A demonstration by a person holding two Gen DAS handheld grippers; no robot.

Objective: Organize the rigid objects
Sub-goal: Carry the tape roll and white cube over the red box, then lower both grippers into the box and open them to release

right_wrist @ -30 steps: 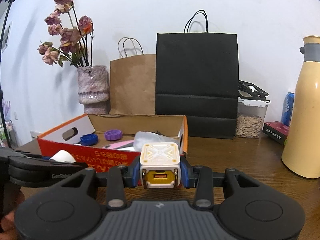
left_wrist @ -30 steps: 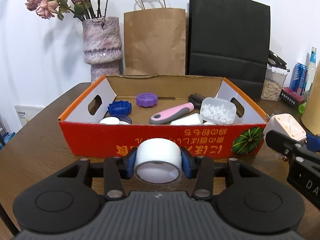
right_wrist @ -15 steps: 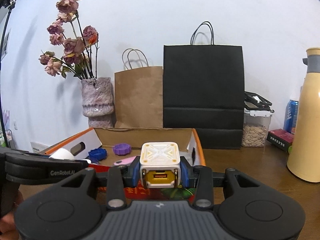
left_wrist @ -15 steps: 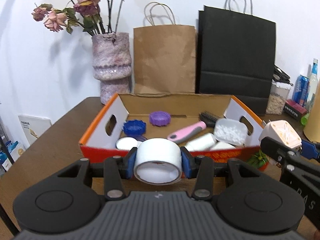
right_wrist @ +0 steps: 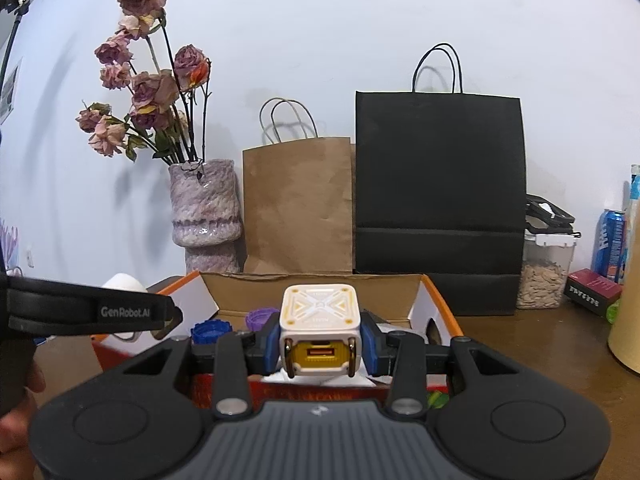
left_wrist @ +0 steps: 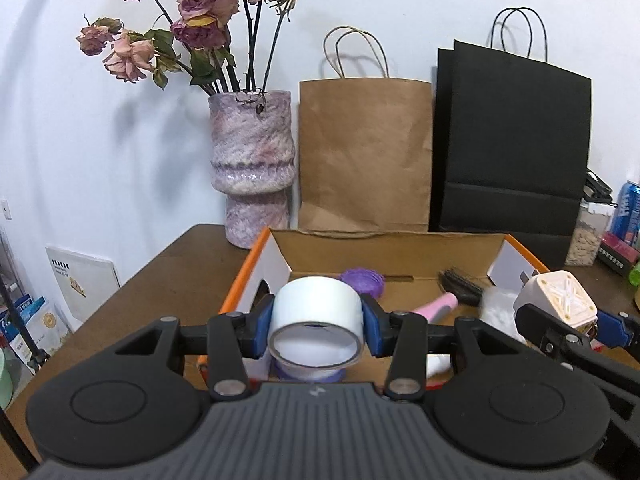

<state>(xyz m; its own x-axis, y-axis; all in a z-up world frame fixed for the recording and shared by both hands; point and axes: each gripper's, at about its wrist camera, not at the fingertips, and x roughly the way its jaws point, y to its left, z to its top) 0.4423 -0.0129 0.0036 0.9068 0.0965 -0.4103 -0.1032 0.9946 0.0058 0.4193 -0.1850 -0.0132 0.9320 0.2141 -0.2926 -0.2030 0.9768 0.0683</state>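
Observation:
My left gripper [left_wrist: 317, 322] is shut on a white tape roll [left_wrist: 316, 312] and holds it above the front left part of the orange cardboard box [left_wrist: 240, 292]. My right gripper [right_wrist: 318, 340] is shut on a white and yellow charger cube [right_wrist: 318, 320], held above the box's front right part [right_wrist: 440, 308]; the cube also shows in the left wrist view [left_wrist: 560, 300]. Inside the box lie a purple lid [left_wrist: 362, 278], a blue lid [right_wrist: 210, 330], and a pink-handled brush [left_wrist: 448, 298].
Behind the box stand a purple vase of dried roses [left_wrist: 252, 172], a brown paper bag [left_wrist: 364, 152] and a black paper bag [left_wrist: 508, 148]. A seed container [right_wrist: 544, 272], cans [right_wrist: 610, 240] and a cream flask [right_wrist: 626, 336] stand at the right.
Both grippers have risen and moved forward over the box with their objects still held. The box front wall has dropped below both views.

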